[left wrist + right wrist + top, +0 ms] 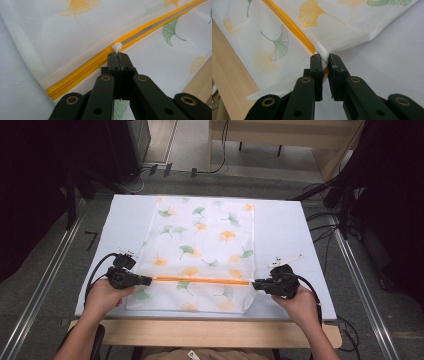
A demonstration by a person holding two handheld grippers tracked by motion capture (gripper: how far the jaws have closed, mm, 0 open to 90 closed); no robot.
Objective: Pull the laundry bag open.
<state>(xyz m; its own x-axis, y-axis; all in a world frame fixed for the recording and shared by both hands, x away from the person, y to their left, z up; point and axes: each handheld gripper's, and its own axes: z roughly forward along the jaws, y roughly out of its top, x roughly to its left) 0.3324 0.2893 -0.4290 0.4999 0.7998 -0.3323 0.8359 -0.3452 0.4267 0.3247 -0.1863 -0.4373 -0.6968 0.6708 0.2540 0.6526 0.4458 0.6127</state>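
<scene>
Left gripper (119, 57) pinches the white zipper pull (116, 46) at the left end of the white mesh ginkgo-print laundry bag's (205, 235) yellow zipper (200, 280); right gripper (325, 60) clamps the bag's opposite edge; the zipping is barely begun.

Two handheld black tongs, left tongs (148, 280) and right tongs (253, 284). Each has flat black linkage bars joined by brass-ringed rivets, with dark screw holes. A black cable loops from the back of each. A pale three-cornered plate sits above each. Forearms are bare, no sleeves.
</scene>
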